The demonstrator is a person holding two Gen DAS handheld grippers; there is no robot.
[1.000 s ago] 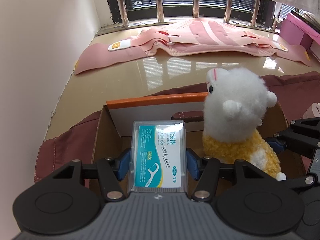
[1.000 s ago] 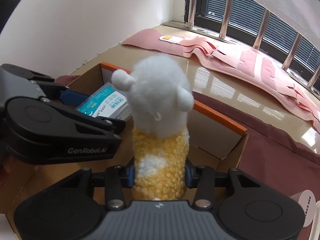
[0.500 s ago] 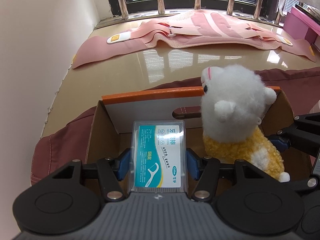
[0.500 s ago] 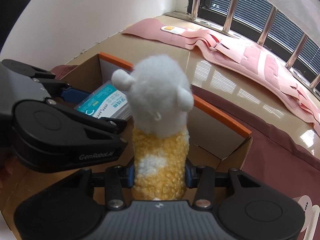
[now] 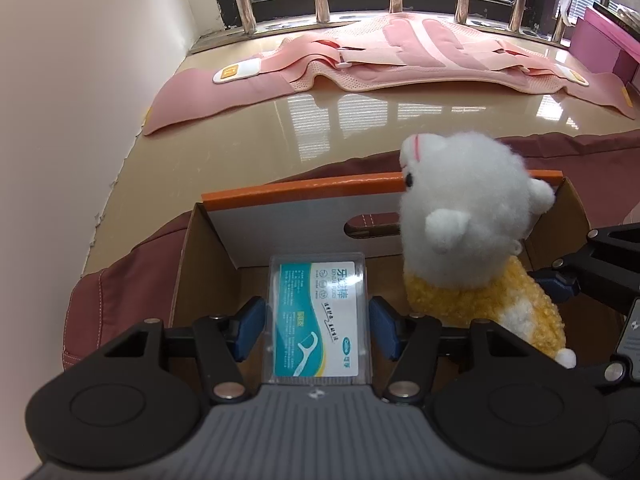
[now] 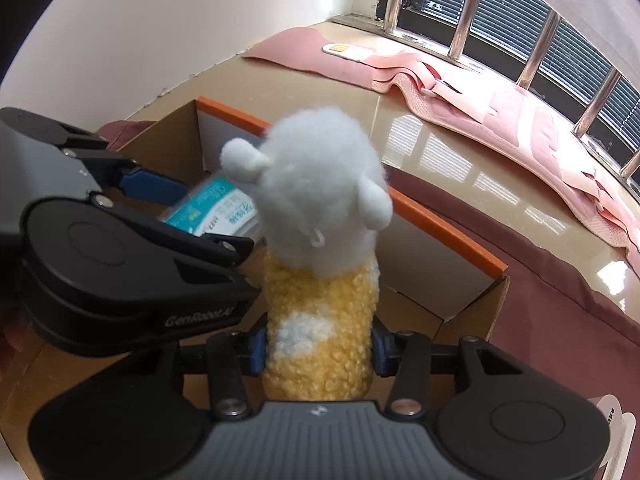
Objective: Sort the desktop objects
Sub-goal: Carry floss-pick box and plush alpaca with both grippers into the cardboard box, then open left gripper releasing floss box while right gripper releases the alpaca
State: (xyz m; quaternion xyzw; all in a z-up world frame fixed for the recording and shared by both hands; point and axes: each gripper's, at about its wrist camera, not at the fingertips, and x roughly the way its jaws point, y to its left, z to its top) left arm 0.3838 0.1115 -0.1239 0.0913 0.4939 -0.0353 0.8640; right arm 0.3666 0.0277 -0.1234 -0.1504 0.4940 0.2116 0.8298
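Left gripper (image 5: 317, 322): blue pads appear a touch clear of the floss pick box (image 5: 318, 318); whether they still pinch it, I cannot tell.
Floss pick box: between the left fingers, inside the cardboard box (image 5: 304, 194), label up; whether it rests on the floor of the cardboard box is hidden.
Right gripper (image 6: 318, 346): closed on the yellow body of the plush toy (image 6: 320, 256), head upright ahead of the fingers.
Plush toy position: over the cardboard box interior, just right of the left gripper, near the orange-edged far wall.
Risk, collision: both grippers crowd one small opening; a sideways move could knock the plush toy against the left gripper.
Risk, release: soft pile may cling to the pads, so the plush toy could topple onto the floss pick box.
Risk, container: a fingertip catching the wall could shift the cardboard box on the maroon cloth (image 5: 120, 280).
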